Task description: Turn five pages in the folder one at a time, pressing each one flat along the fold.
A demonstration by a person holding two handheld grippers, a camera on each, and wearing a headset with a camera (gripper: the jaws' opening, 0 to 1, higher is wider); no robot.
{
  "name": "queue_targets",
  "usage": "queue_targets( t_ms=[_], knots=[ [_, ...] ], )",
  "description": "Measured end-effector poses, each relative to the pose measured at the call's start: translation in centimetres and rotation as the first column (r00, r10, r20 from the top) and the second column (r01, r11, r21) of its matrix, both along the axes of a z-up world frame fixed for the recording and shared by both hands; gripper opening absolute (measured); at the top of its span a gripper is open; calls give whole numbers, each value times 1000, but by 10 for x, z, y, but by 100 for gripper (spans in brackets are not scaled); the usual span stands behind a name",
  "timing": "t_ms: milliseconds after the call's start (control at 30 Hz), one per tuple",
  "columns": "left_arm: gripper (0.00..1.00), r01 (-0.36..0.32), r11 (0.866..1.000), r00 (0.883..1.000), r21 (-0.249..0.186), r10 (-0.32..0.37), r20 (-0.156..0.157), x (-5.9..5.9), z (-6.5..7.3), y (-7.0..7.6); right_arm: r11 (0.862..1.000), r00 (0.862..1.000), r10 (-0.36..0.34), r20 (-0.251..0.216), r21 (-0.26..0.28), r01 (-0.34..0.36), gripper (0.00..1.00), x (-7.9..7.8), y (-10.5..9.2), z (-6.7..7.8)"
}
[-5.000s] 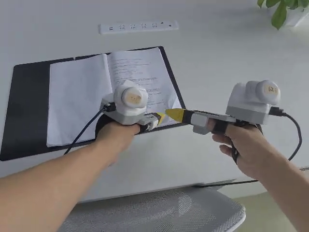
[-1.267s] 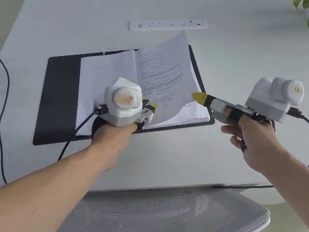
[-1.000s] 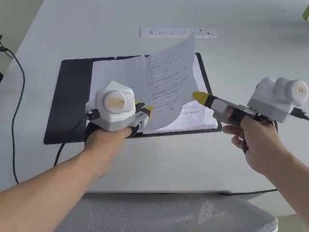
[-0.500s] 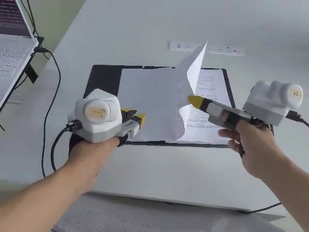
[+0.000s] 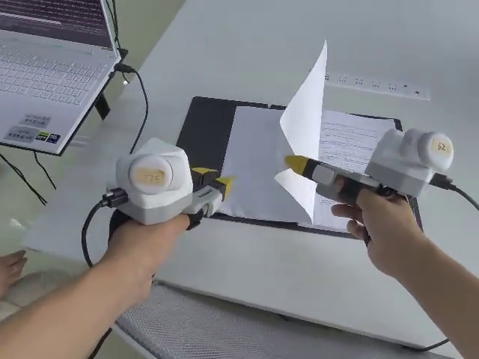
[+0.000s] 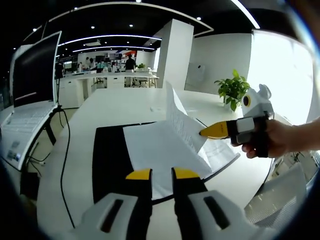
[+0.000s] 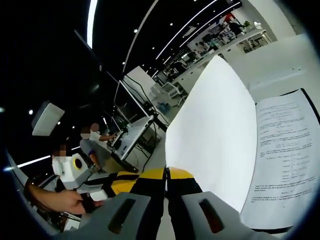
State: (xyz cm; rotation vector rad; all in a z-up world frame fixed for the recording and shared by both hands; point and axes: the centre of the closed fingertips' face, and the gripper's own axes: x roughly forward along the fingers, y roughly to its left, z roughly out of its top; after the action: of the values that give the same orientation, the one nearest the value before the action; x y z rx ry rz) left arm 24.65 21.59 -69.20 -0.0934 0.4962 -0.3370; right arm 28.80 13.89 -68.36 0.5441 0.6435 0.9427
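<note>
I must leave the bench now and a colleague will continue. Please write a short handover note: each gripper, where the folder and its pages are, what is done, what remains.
Left gripper: slightly open, empty, by the front edge of the folder, left of the fold.
Right gripper: shut, tip against the raised page; whether it pinches it, I cannot tell.
Raised page: nearly upright above the fold, mid-turn.
Done: this page is lifted off the printed right-hand page.
Left to do: lay it on the left stack, press along the fold. Pages turned so far: not visible.
</note>
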Motion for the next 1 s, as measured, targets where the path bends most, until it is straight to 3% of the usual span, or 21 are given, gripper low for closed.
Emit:
queue_targets(
  t_ms=[433,633,833,1000],
  knots=[
    [12,-61,998,998,-14,61,-5,-10,-4,35,995,993,76,-86,-53,-80,0,-12,48,-43],
    [12,-73,997,997,-16,73,-20,-16,-9,37,991,986,99,-135,-79,-110,0,-21,64,-61],
    [12,-75,997,997,-15,74,-29,-14,-12,37,982,976,123,-181,-119,-146,0,-36,76,-80],
    [12,-71,997,997,-5,71,-34,-10,-15,37,982,972,109,-207,-129,-138,0,-22,75,-100]
  ],
)
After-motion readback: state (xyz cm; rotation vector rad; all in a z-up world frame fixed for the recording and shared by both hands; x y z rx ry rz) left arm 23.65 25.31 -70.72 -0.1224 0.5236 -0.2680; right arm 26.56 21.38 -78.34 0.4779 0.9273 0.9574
